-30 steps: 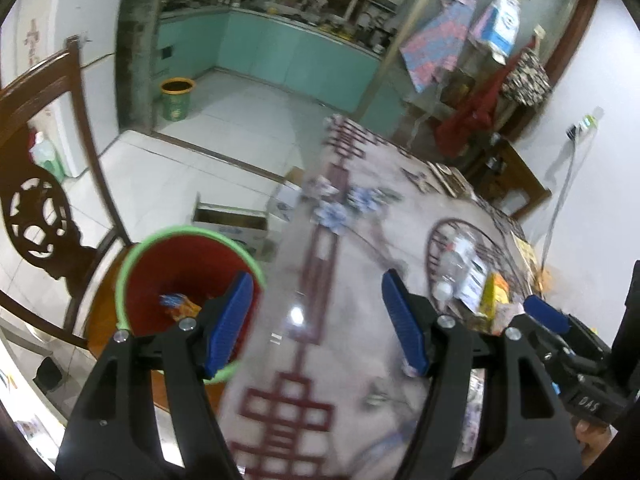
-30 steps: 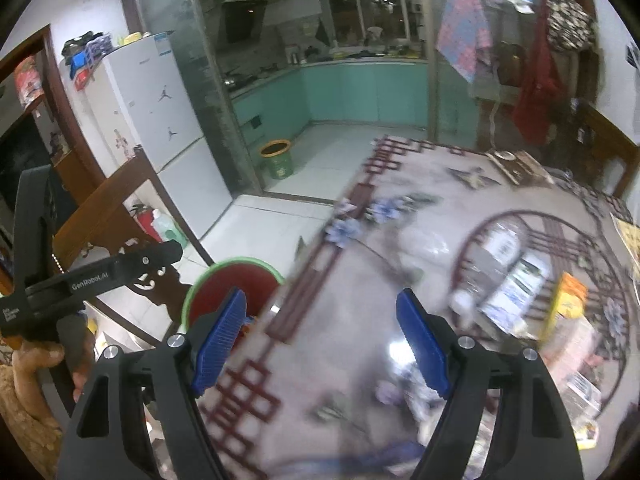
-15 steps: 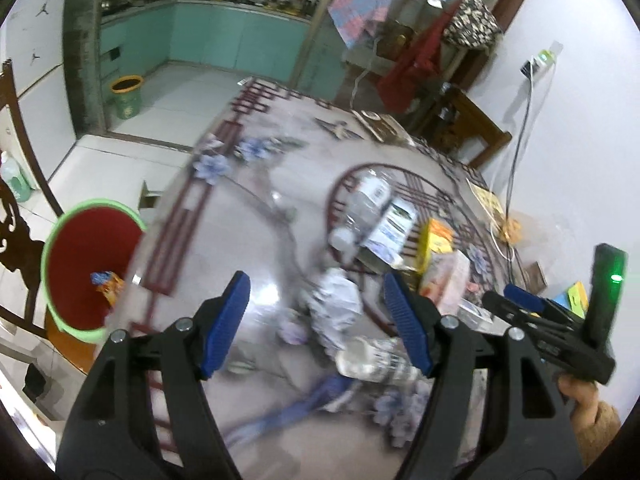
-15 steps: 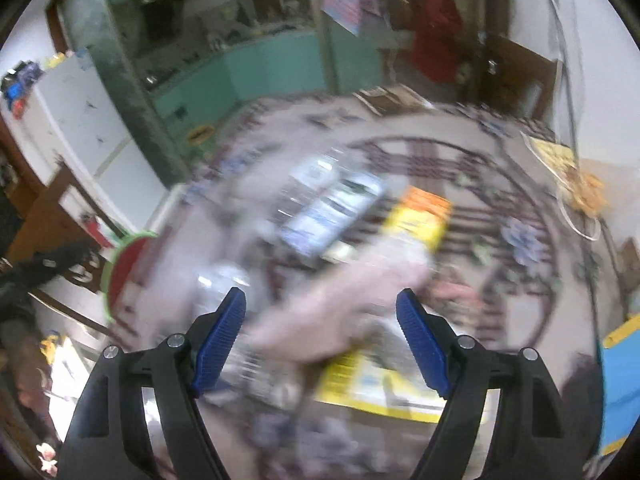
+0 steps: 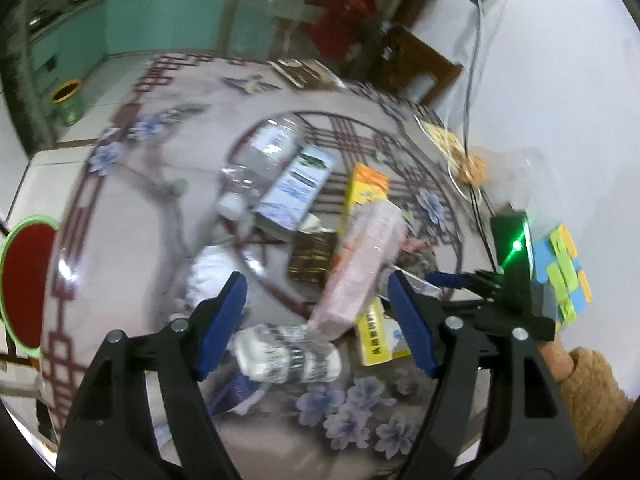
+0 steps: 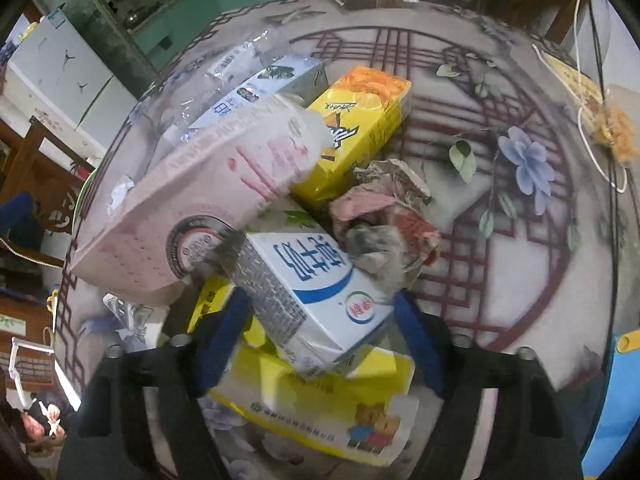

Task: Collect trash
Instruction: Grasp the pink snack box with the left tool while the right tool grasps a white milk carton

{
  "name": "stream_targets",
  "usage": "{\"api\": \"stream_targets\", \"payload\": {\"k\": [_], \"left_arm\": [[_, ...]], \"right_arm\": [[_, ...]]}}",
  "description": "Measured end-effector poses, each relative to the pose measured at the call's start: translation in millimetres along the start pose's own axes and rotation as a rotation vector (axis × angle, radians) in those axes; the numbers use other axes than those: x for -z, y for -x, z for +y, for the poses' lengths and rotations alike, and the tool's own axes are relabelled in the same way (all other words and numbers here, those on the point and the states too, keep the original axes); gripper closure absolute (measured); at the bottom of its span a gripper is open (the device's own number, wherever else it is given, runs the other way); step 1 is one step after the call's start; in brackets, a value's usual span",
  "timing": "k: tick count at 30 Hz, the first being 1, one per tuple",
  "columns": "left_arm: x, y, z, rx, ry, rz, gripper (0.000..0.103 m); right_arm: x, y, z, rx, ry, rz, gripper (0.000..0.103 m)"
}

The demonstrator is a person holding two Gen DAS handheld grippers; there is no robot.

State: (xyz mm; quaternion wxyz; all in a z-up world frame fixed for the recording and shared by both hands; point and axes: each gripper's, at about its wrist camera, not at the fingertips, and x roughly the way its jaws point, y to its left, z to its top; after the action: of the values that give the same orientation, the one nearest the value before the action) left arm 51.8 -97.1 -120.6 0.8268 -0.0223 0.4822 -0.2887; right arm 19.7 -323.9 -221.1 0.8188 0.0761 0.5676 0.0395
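Observation:
A pile of trash lies on the patterned table (image 5: 132,200). My left gripper (image 5: 316,320) is open above a crushed plastic bottle (image 5: 288,354), with a pink carton (image 5: 360,268) leaning between its fingers. My right gripper (image 6: 320,332) is open, its fingers on either side of a white-and-blue milk carton (image 6: 316,280). Around it lie the pink carton (image 6: 200,208), an orange-yellow juice carton (image 6: 356,124), a yellow box (image 6: 320,404) and crumpled paper (image 6: 384,216). The red bin with a green rim (image 5: 24,280) stands off the table's left edge.
A clear water bottle (image 5: 264,156) and a blue-white carton (image 5: 300,184) lie farther back on the table. A white crumpled wad (image 5: 208,272) lies left of my left fingers. A cable (image 6: 588,120) and colourful blocks (image 5: 564,272) are at the table's right side.
Both grippers have swung from the bin side over to the trash pile and come down close to it. The right gripper now straddles the milk carton.

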Motion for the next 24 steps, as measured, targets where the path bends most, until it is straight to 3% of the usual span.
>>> {"api": "stream_targets", "payload": {"k": [5, 7, 10, 13, 15, 16, 17, 21, 24], "left_arm": [[-5.9, -39.2, -26.9, 0.018, -0.081, 0.097, 0.031], [-6.3, -52.6, -37.0, 0.028, -0.112, 0.134, 0.028], [-4.7, -79.4, -52.5, 0.022, -0.184, 0.190, 0.027], [-3.8, -100.5, -53.0, -0.010, -0.209, 0.228, 0.028], [-3.9, -112.9, -47.1, -0.013, -0.191, 0.260, 0.039], [-4.3, -117.7, -43.7, -0.018, -0.182, 0.274, 0.052], [-5.4, -121.5, -41.3, -0.012, -0.170, 0.280, 0.054], [-10.1, -115.4, -30.3, -0.005, -0.122, 0.251, 0.057], [-17.6, -95.9, -27.0, -0.005, -0.094, 0.184, 0.057]], "right_arm": [[-11.1, 11.5, -5.4, -0.050, 0.020, -0.045, 0.086], [-16.3, 18.7, -10.3, -0.036, 0.029, -0.060, 0.092], [-17.5, 17.1, -18.7, -0.007, 0.028, -0.050, 0.085], [-15.4, 18.9, -32.1, 0.001, -0.008, -0.056, 0.065], [-12.9, 19.2, -41.7, 0.002, -0.033, -0.057, 0.062], [-12.3, 20.0, -43.6, 0.001, -0.043, -0.058, 0.061], [-11.1, 21.2, -46.1, 0.000, -0.052, -0.061, 0.060], [-9.1, 25.9, -47.5, -0.018, -0.076, -0.071, 0.057], [-9.6, 28.1, -40.2, -0.035, -0.072, -0.077, 0.055]]}}
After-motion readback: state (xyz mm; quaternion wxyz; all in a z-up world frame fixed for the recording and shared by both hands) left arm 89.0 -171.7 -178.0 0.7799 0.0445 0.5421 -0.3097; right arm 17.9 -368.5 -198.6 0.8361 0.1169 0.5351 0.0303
